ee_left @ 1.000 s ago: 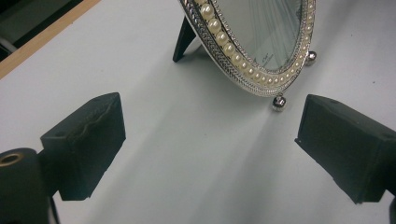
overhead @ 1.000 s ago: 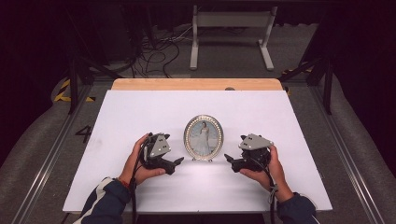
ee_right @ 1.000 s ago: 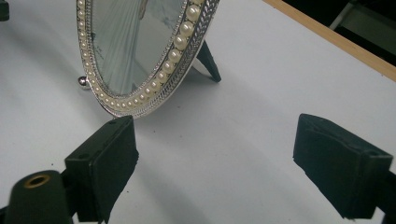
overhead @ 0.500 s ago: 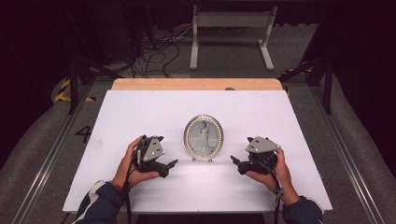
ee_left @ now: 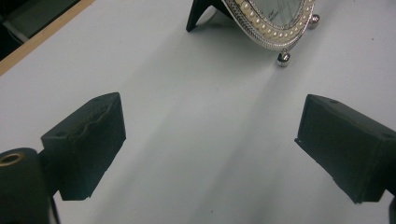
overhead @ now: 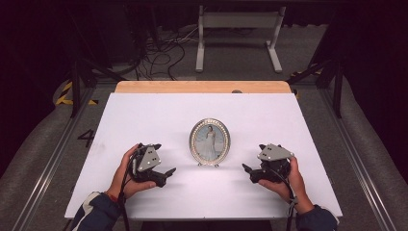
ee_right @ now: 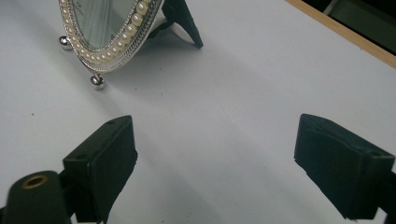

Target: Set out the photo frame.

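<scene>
I have both grippers low over the white table (overhead: 159, 115), each with its jaws spread wide and nothing between them. The oval picture frame (overhead: 210, 142) stands upright between the two, apart from both. From my left gripper (overhead: 165, 174), the frame sits ahead and off to the right; in the left gripper view I see its pearl-studded rim, a ball foot and the black back stand. From my right gripper (overhead: 249, 172), it sits ahead and to the left, tilted back on that stand. Bare table lies between each pair of jaws.
</scene>
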The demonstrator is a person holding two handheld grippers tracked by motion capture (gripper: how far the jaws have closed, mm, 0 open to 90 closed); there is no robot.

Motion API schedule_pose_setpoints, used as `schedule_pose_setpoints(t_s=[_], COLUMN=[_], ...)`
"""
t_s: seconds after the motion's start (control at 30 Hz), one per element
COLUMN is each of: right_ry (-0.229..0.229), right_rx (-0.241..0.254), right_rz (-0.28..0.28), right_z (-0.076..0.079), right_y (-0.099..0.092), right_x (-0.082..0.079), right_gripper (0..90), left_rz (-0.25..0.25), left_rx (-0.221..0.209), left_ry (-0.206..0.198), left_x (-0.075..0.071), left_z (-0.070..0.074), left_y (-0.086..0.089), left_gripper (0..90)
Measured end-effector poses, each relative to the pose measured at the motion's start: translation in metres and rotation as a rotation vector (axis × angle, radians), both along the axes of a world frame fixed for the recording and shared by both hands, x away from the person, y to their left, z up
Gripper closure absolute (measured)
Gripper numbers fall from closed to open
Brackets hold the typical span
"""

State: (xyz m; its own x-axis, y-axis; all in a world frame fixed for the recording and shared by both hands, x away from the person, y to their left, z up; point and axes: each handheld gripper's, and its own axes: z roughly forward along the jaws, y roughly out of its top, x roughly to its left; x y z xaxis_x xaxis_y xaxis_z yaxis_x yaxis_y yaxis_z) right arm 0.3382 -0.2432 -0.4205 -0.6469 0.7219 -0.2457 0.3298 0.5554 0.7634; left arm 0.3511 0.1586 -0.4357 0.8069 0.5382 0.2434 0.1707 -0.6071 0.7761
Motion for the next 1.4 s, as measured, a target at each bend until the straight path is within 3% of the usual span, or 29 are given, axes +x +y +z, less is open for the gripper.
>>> schedule_pose_setpoints(t_s=[0.3,0.57,1.2,1.4], right_ry=[0.006,-0.033,-0.021,-0.011], right_rx=[0.014,0.013,0.022,0.029], right_rz=[-0.025,-0.045,-0.093,-0.1], right_z=[-0.002,-0.003,-0.011,-0.017], right_y=[-0.016,-0.028,-0.055,-0.065], right_x=[-0.002,-0.009,-0.02,-0.028], right_gripper=[12.5,12.7,11.6,10.9], left_rz=[0.029,0.051,0.111,0.154], left_rx=[-0.011,-0.017,-0.005,-0.025], left_ry=[0.009,0.015,0.033,0.036], left_x=[-0.004,-0.006,-0.019,-0.022], left_z=[-0.001,-0.003,-0.009,-0.012], left_y=[0.013,0.028,0.054,0.062], left_gripper=[8.3,8.2,7.6,7.4])
